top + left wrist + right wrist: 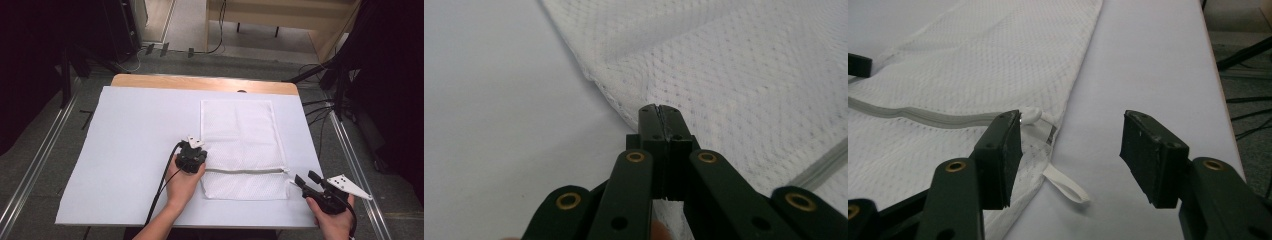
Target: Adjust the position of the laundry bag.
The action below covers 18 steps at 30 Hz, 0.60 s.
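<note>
One mesh bag (240,135) (zipped): left gripper (659,117) pinches its edge, right gripper (1070,147) fingers spread

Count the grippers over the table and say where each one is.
2. The left gripper presses, jaws shut, on the white mesh laundry bag at its left edge by the zipper. The right gripper, jaws open, sits beside the bag's right zipper end.

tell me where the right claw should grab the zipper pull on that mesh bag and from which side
Grip the small white loop tab that sticks out past the mesh bag at the right end of its zipper. It lies flat on the white table cover, clear of the fabric, so come from the bag's right edge with the open right claw straddling it. The left claw is shut on the bag's left edge.
</note>
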### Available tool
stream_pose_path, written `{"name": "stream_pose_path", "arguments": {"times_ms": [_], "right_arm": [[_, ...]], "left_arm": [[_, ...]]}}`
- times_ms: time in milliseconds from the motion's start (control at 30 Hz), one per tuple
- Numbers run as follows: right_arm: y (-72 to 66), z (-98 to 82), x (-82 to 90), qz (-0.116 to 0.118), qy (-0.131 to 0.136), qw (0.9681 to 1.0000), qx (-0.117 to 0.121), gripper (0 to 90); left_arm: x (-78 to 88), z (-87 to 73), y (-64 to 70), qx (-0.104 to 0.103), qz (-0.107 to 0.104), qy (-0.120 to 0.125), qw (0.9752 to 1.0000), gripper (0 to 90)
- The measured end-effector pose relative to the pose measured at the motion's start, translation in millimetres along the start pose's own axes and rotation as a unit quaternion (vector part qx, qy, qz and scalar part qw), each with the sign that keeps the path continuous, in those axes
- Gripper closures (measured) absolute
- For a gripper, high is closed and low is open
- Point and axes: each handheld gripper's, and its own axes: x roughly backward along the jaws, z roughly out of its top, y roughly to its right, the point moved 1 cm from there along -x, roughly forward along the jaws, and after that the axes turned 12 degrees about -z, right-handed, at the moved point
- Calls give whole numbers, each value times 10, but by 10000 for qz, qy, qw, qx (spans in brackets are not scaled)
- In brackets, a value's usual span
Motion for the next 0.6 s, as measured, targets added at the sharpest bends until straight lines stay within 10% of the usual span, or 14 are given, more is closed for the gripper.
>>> {"name": "stream_pose_path", "arguments": {"times_ms": [200, 600], "right_arm": [[-2, 62, 90, -291, 214, 9993, -72, 408], [-89, 105, 104, -31, -144, 9999, -23, 295]], "left_arm": [[151, -16, -68, 36, -100, 86, 9999, 900], [594, -203, -447, 237, -71, 260, 9994, 900]]}}
